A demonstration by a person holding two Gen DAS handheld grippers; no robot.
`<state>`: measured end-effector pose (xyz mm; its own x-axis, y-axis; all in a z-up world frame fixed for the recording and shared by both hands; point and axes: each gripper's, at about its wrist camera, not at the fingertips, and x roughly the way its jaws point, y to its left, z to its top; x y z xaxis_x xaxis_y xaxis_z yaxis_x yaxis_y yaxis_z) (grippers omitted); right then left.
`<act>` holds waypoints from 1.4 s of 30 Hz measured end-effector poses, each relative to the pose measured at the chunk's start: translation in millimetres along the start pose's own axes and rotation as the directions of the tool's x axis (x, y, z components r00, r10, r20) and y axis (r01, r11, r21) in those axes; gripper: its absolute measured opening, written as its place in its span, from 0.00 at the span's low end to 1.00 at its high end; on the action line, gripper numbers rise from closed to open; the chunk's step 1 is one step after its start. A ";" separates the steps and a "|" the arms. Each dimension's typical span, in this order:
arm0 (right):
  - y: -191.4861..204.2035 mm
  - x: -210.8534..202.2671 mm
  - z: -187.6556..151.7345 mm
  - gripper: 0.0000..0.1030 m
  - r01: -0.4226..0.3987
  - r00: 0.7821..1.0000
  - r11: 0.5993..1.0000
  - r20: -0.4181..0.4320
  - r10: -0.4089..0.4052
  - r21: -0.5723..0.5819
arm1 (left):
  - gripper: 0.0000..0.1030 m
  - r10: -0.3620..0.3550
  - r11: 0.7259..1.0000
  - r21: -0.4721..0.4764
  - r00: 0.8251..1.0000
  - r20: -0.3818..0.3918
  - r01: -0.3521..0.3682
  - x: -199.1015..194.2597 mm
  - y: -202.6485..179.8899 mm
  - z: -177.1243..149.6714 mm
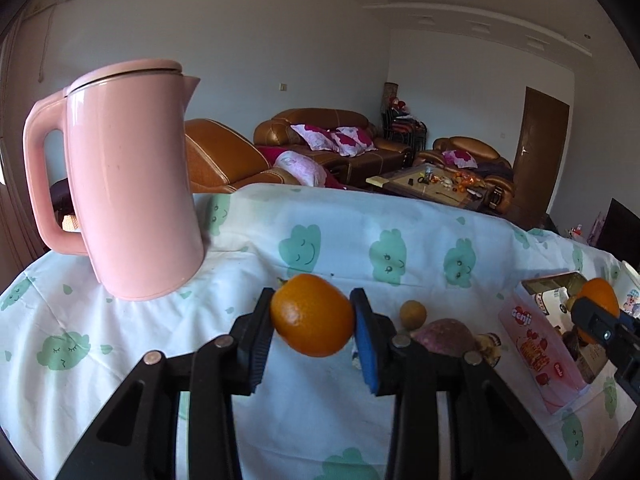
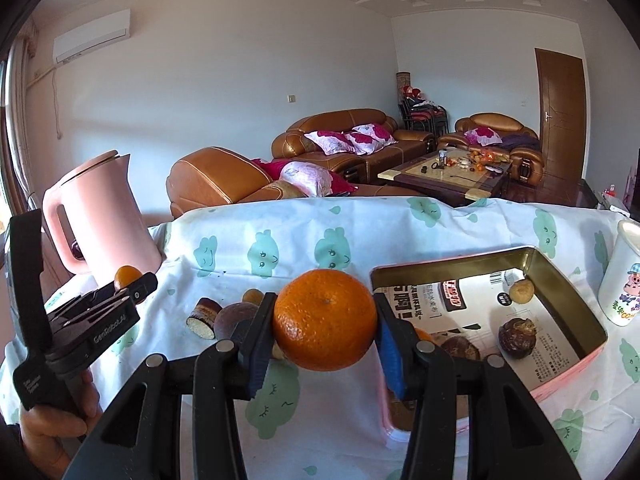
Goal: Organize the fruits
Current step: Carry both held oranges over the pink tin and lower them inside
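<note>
Small orange (image 1: 313,314) is clamped in the left gripper (image 1: 313,322) fingers above the counter (image 1: 160,340); large orange (image 2: 325,320) is clamped in the right gripper (image 2: 325,330) beside the tin (image 2: 560,276). Risk judged: round fruit slipping out, rolling off.

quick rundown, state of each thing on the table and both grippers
left gripper: shut on small orange, lifted off the cloth
right gripper: shut on large orange, held beside the tin
tin box: open, holding three dark or brown fruits
pink kettle: lid closed, standing on the cloth
white cup: upright
purple fruit: loose on the cloth
</note>
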<state>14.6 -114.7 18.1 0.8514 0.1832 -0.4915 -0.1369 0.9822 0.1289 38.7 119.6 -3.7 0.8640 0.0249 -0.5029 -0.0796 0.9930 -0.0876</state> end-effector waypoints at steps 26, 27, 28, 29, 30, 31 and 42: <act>-144.8 -27.3 13.9 0.47 0.226 0.972 0.972 0.056 -0.229 0.063 | 0.38 -0.243 0.949 0.207 0.970 0.002 0.237 -24.4 -182.6 -13.4; -151.0 -26.2 14.9 0.47 0.236 0.969 0.969 0.052 -0.240 0.066 | 0.38 -0.249 0.946 0.212 0.968 -0.005 0.244 -21.7 -190.1 -13.0; -157.2 -24.5 15.4 0.47 0.245 0.968 0.967 0.046 -0.249 0.070 | 0.38 -0.253 0.944 0.216 0.967 -0.011 0.250 -18.9 -197.5 -12.4; -162.6 -21.7 15.6 0.47 0.252 0.966 0.965 0.037 -0.255 0.073 | 0.38 -0.254 0.942 0.221 0.967 -0.018 0.252 -15.7 -204.6 -11.6; -166.8 -19.0 15.1 0.47 0.257 0.965 0.964 0.027 -0.259 0.075 | 0.38 -0.251 0.941 0.228 0.968 -0.025 0.250 -11.7 -212.2 -10.6; -171.4 -15.9 14.8 0.47 0.257 0.966 0.963 0.017 -0.259 0.078 | 0.38 -0.245 0.942 0.230 0.969 -0.030 0.245 -8.0 -218.8 -9.5; -179.3 15.5 12.1 0.47 0.198 0.979 0.977 -0.069 -0.193 0.081 | 0.38 -0.180 0.951 0.232 0.976 -0.119 0.204 38.9 -256.0 -10.4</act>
<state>58.5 -288.5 -2.2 0.8249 -0.0074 -0.5652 0.0760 0.9923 0.0979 87.5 -134.8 -9.7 0.7989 -0.1684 -0.5774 0.2156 0.9764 0.0136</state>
